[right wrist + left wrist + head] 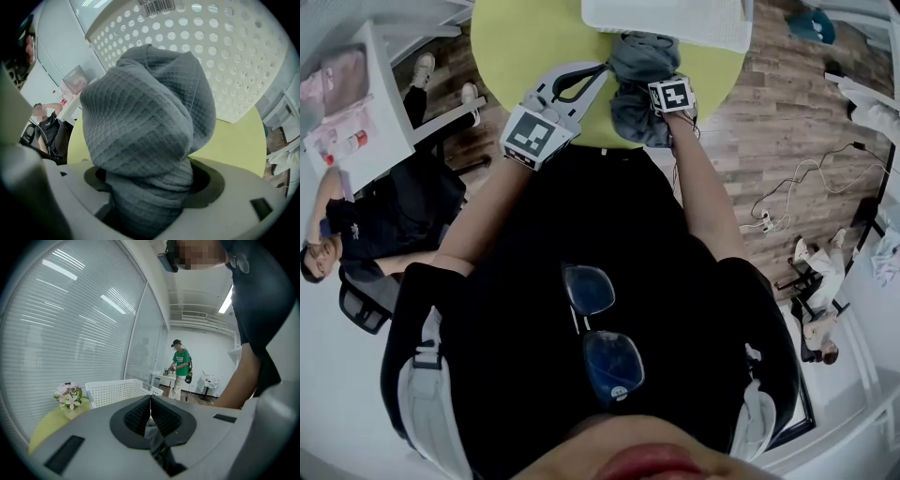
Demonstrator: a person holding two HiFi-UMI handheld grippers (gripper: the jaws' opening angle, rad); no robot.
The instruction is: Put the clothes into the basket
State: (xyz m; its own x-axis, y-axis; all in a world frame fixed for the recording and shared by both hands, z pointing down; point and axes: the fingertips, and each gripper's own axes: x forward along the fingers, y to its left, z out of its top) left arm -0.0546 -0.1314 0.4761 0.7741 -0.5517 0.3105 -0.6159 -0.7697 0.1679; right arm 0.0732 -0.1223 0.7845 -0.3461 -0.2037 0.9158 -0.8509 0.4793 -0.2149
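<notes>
A grey waffle-knit cloth point(636, 89) lies bunched on the round yellow-green table point(525, 47), just in front of the white perforated basket point(675, 23). My left gripper point(605, 67) reaches to the cloth's left edge. In the left gripper view its jaws point(150, 401) are shut, with a strip of the grey cloth point(153, 433) pinched between the pads. My right gripper point(658, 89) points steeply down over the cloth. In the right gripper view the cloth point(145, 117) fills the space between the wide jaws point(150, 187), with dark gaps at both sides. The basket wall point(225, 61) stands right behind.
A small vase of pink and white flowers point(69, 397) stands on the table beside the basket point(117, 392). A person sits at a white desk point(356, 103) to the left. Cables point(787, 197) trail on the wood floor to the right. A person in green point(179, 366) stands far off.
</notes>
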